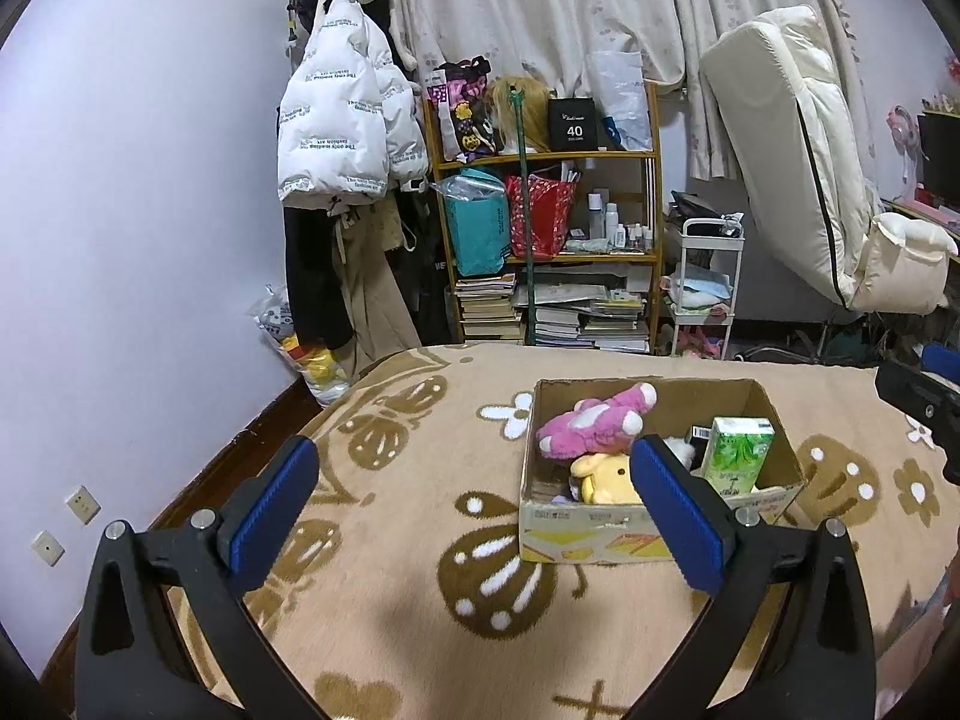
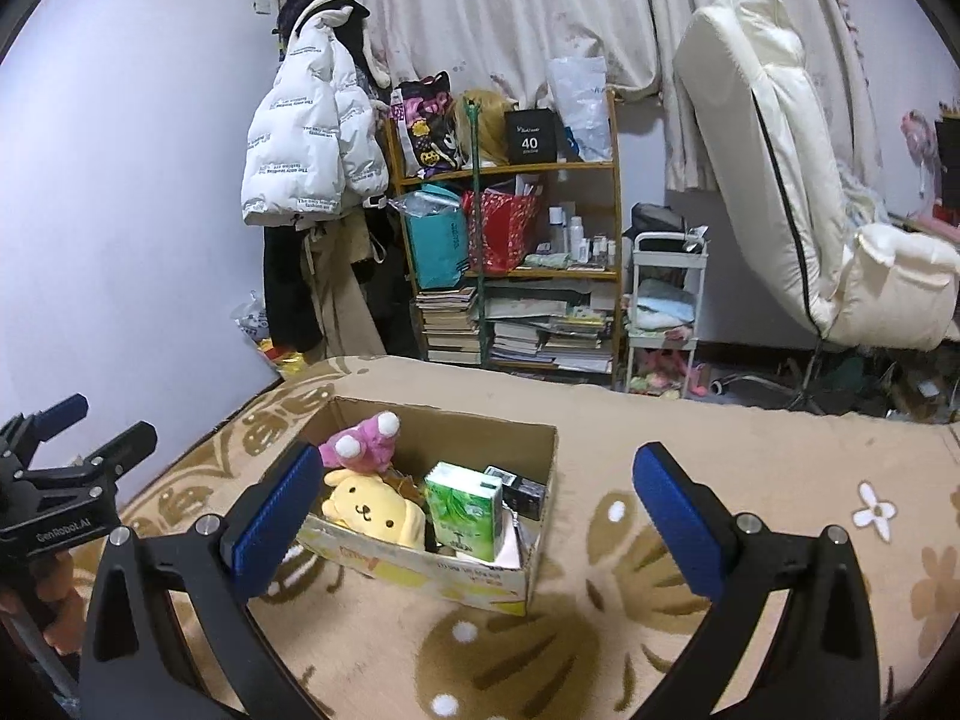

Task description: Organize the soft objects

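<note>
Cardboard forms the open box [image 1: 600, 540] that sits on a tan blanket [image 1: 390, 600] with brown and white patterns, right of centre in the left wrist view and left of centre in the right wrist view. Inside it a pink plush [image 1: 591, 420] lies on top of a yellow plush [image 1: 600, 477], towards the box's left side. A green tissue pack [image 1: 738, 453] stands upright at the right side of the box, with a small black item [image 2: 522, 489] behind it; what that item is cannot be told.

The left gripper [image 1: 474, 498] hangs above the blanket with its blue-padded jaws spread wide and nothing between them; its right pad overlaps the box's front edge in the picture. The right gripper [image 2: 477, 507] is likewise wide open and holds nothing, its left pad crossing the box's near left corner in its own view. Each gripper shows at the edge of the other's view, the right one at the far right, the left one at the far left.

Behind the blanket, in the upper middle of both frames, stands a wooden shelf [image 1: 543, 159] crowded with bags, bottles and books, with a white jacket [image 1: 342, 102] hanging to its left
</note>
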The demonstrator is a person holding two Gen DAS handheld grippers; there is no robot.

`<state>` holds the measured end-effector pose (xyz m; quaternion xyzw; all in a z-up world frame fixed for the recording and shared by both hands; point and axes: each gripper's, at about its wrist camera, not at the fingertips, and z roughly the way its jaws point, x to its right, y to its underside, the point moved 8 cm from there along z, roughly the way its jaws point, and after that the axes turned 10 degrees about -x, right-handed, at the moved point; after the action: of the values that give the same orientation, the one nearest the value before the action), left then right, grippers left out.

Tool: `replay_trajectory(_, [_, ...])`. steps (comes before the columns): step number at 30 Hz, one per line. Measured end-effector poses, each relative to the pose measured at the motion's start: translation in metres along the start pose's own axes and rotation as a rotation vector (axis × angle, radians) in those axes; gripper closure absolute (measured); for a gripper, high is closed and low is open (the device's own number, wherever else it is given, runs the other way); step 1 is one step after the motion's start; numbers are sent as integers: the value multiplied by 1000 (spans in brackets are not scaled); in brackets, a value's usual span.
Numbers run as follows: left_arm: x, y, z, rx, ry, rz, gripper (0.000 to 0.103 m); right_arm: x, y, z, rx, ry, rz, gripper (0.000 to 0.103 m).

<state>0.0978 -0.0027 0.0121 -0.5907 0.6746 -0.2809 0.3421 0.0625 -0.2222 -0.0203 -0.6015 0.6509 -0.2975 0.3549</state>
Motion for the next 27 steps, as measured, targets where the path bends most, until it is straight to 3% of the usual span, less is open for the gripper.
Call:
replay_trajectory(13, [4,15,2,-6,0,14,1,-5,8,-13,89,31,-36,0])
replay_trajectory(27, [9,20,21,-32,-5,24,1,8,20,12,24,33,-5,0])
